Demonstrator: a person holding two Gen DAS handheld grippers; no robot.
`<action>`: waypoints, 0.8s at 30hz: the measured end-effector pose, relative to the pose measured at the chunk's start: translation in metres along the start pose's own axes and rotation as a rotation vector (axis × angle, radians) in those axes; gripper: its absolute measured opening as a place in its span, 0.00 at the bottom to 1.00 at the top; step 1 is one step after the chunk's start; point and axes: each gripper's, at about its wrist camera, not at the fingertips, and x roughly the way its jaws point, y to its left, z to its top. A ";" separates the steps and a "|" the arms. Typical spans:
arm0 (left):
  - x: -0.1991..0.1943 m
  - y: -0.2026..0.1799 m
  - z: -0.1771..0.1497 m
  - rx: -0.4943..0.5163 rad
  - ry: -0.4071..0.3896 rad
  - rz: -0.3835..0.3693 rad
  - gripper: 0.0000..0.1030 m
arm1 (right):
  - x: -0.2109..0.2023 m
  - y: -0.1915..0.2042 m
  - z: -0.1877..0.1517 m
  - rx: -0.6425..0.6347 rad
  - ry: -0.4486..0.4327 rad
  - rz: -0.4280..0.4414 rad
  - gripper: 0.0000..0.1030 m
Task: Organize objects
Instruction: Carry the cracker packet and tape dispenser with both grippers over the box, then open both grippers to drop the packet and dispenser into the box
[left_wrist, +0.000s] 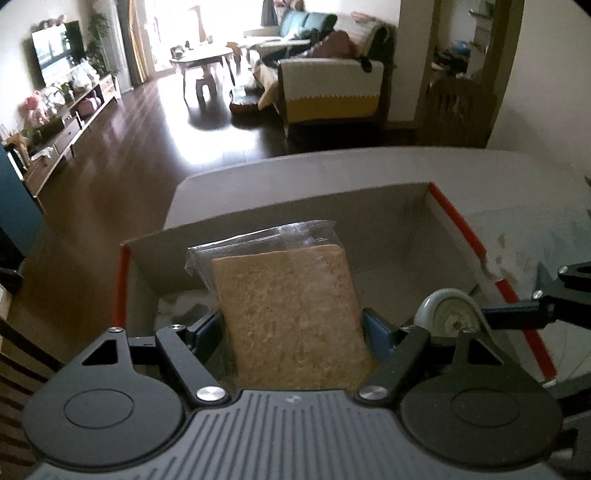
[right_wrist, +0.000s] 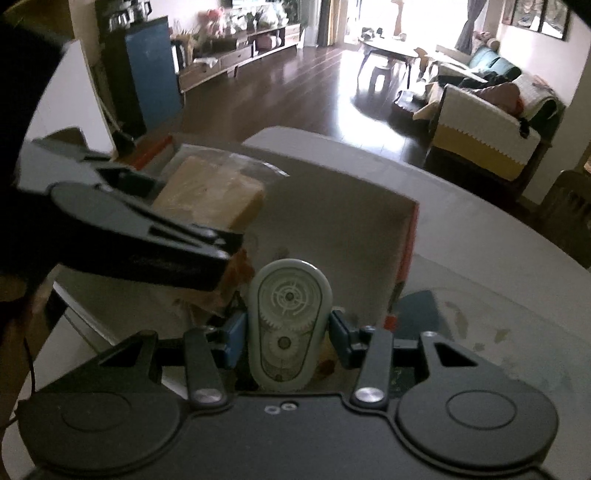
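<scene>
The left gripper (left_wrist: 293, 325) clamps a wrapped cracker pack (left_wrist: 291, 310) over an open cardboard box (left_wrist: 388, 214) on a grey table (left_wrist: 517, 229), while beside it the right gripper (right_wrist: 288, 332) grips a correction-tape dispenser (right_wrist: 290, 321) inside the same box, a sofa (left_wrist: 328, 88) and coffee table (left_wrist: 203, 59) beyond.

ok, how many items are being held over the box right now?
2. The wrapped cracker pack is in the left gripper; the correction tape dispenser is in the right gripper. The cardboard box floor is partly hidden.
</scene>
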 end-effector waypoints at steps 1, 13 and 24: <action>0.004 0.000 0.000 0.011 0.006 0.002 0.77 | 0.004 0.001 0.000 -0.008 0.008 -0.004 0.45; 0.046 0.000 0.003 -0.006 0.104 -0.041 0.77 | 0.023 0.004 -0.001 -0.014 0.052 -0.009 0.46; 0.062 0.010 0.002 -0.044 0.178 -0.069 0.77 | 0.027 -0.001 0.004 -0.011 0.059 -0.012 0.51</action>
